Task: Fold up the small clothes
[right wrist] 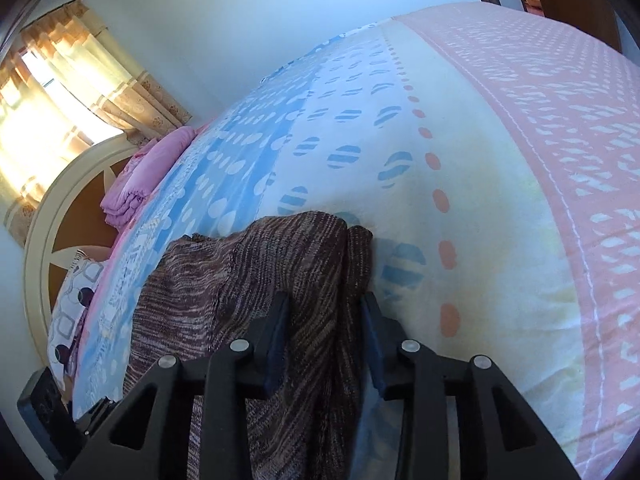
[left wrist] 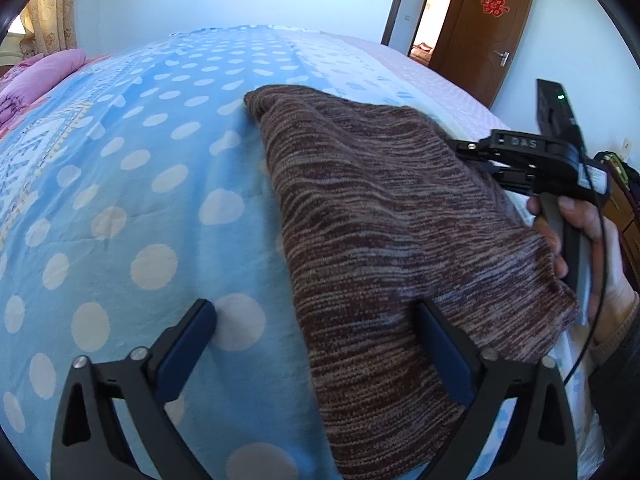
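The right gripper (right wrist: 324, 312) pinches the brown knit garment (left wrist: 380, 208); the left gripper (left wrist: 316, 332), jaws wide open, should clamp its near edge on the bed (left wrist: 140, 184).

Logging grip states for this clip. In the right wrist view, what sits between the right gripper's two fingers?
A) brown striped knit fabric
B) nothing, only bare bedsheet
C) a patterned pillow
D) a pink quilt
A: in the right wrist view the right gripper has a bunched fold of the brown knit garment running between its fingers, while the left gripper stands wide open.

Black left tool (left wrist: 316, 344), blue pads (left wrist: 188, 344), silver screws; bare-skinned right hand (left wrist: 596, 248).
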Tool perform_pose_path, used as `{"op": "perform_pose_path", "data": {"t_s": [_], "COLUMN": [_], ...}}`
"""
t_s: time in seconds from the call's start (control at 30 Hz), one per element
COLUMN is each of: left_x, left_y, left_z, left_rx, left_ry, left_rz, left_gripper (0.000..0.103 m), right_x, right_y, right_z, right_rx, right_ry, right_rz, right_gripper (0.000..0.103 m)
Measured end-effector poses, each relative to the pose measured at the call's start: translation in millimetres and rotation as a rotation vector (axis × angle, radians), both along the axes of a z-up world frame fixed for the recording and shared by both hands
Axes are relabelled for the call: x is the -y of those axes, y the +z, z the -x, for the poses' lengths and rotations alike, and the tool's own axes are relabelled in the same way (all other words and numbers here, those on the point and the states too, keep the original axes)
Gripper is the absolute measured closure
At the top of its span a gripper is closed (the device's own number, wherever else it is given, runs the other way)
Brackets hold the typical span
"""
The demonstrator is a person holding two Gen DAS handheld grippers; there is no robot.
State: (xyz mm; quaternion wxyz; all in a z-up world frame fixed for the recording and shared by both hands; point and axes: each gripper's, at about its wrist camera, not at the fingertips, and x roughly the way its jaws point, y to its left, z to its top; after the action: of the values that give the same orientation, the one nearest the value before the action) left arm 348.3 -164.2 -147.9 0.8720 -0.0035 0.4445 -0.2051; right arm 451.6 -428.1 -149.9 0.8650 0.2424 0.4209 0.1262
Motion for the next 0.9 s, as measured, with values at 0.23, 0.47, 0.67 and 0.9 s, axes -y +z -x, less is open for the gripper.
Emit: {"op": "perform_pose_path", "data": {"t_s": [0.23,0.47,0.67,0.9], "left_x": [6.9,12.0,18.7,17.0], "left_y": [3.8,5.5,4.7,11.6], "left_z": [6.9,10.3,7.2,13.7], "left_rx": [0.018,0.014,0.005,0.03], "left_ry": [-0.062,-0.091,-0.112,-0.115], "left_rz": [0.015,0.03,0.012,0.032], "left_gripper": [0.024,0.036,0.029,0.067], "right_x": [2.3,-1.6,0.2,-5.4], "right_y": [-3.6,-4.0,-7.3,-3.0], "right_z": [0.1,1.6,-0.7,3.0], "right_rx": [0.0,0.013,0.004,0.033], "right_ry": [0.04,0.037,0.034,0.034], "right_rz": [-0.072,-0.054,-0.072,-0.012], "right_gripper": [0.081,0.082,0.082,0.083]}}
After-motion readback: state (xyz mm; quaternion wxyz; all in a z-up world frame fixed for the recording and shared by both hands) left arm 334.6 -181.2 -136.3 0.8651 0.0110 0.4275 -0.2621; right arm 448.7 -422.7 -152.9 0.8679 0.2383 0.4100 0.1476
